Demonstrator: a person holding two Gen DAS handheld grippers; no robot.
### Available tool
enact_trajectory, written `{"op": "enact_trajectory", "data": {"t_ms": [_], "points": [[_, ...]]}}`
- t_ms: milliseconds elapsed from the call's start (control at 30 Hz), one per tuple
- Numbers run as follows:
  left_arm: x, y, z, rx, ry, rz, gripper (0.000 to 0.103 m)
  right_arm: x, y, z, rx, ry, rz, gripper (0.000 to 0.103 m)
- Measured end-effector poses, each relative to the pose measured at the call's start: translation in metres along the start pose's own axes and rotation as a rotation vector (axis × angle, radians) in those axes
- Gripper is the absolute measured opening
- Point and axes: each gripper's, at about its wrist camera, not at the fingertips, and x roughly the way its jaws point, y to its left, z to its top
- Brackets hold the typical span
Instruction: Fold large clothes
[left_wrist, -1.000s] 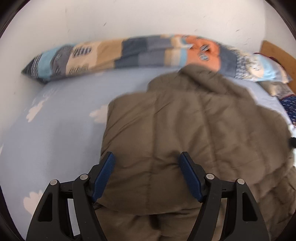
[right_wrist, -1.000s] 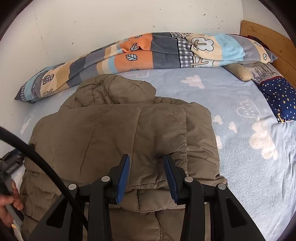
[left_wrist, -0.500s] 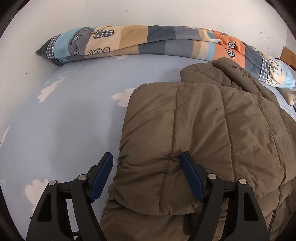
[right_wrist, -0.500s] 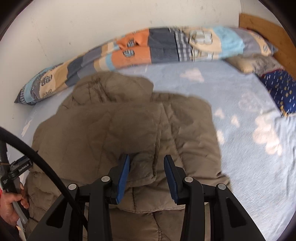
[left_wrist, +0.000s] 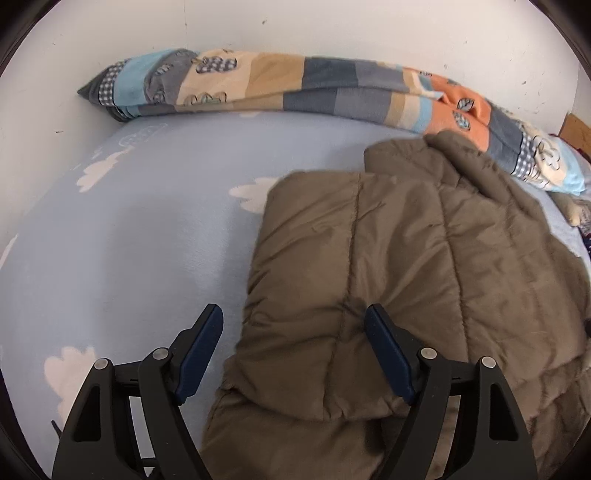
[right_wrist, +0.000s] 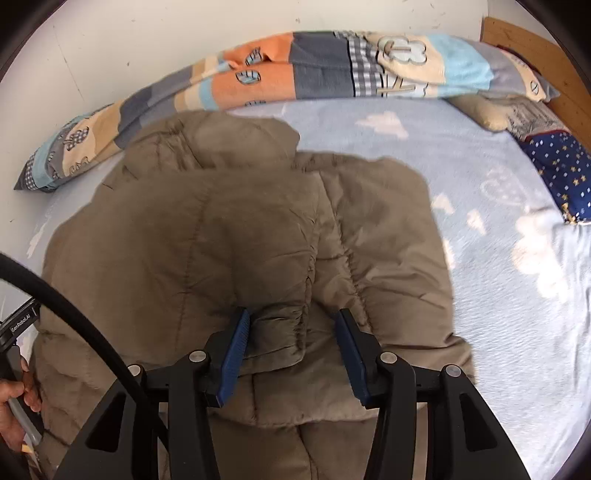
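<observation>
Lying folded on pale blue cloud-print bedsheet (left_wrist: 147, 240): brown quilted padded jacket (right_wrist: 221, 240). Right gripper (right_wrist: 293, 330) just opened, released; left gripper (left_wrist: 293, 325) released.

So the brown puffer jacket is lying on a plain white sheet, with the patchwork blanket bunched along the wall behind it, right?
Not quite: the sheet is light blue with white clouds, not plain white. The right wrist view shows it clearly. The rest holds: the brown puffer jacket lies on it, and the patchwork blanket is bunched along the wall behind it.
</observation>
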Motion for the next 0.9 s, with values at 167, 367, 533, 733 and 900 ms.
{"op": "enact_trajectory", "data": {"t_ms": [167, 367, 533, 733, 900], "points": [[-0.051, 0.008, -0.01, 0.013, -0.062, -0.017, 0.079, -0.041, -0.001, -0.003, -0.005, -0.085, 0.028, 0.057], [-0.11, 0.024, -0.046, 0.04, -0.102, -0.022, 0.079, -0.081, -0.012, -0.024, 0.001, -0.134, 0.029, 0.058], [-0.16, 0.046, -0.091, 0.024, -0.147, -0.02, 0.079, -0.124, -0.028, -0.055, 0.022, -0.178, 0.037, 0.058], [-0.194, 0.072, -0.144, -0.005, -0.115, -0.03, 0.079, -0.166, -0.06, -0.112, 0.052, -0.214, 0.038, 0.058], [-0.204, 0.092, -0.171, -0.016, -0.028, -0.049, 0.083, -0.186, -0.1, -0.161, 0.148, -0.181, 0.068, 0.059]]}}
